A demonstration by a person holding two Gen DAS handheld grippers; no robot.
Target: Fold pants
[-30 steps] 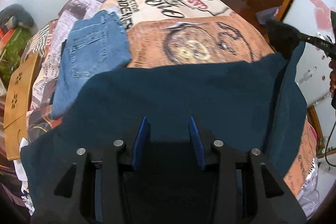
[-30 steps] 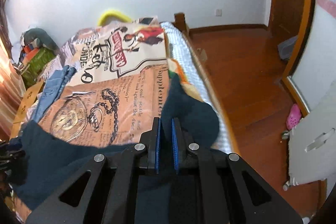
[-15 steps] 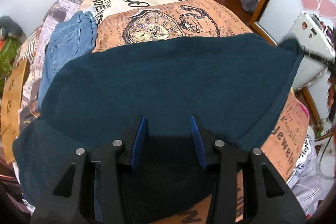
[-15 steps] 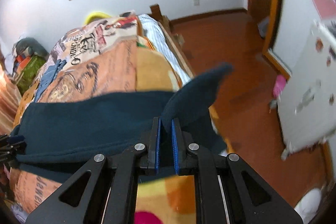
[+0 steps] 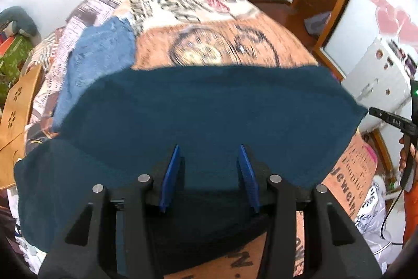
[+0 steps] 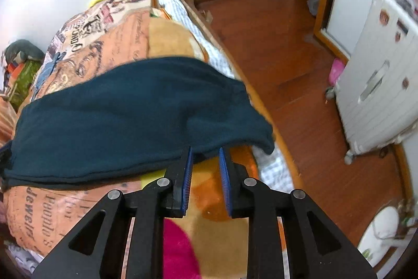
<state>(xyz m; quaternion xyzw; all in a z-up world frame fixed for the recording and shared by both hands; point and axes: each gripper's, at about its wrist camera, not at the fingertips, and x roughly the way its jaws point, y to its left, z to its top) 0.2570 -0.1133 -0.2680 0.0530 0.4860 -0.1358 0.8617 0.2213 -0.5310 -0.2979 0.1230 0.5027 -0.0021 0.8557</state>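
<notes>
Left wrist view fills its middle with the pants, dark teal, spread flat on the printed blanket with a straight far edge across the centre of the frame. My left claw has its blue pads well apart, with teal cloth showing between and below them; nothing is pinched, and I cannot tell whether the tips touch the fabric. Jeans lie at upper left, partly under the near corner of the pants. Right wrist view shows my right claw also parted, its tips just at the near hem where the cloth bunches toward the bed's edge at centre right; it grips nothing that I can see. I judge one fold is laid and both claws are free, so the step now is to settle the layers and take a fresh grip. To do it well I would check that the top edge lines up with the layer beneath, smooth the bulge at the right end, which hangs near the mattress side, then pinch both layers together at matching corners. Fleece like this clings and drags, so lift before moving across.
</notes>
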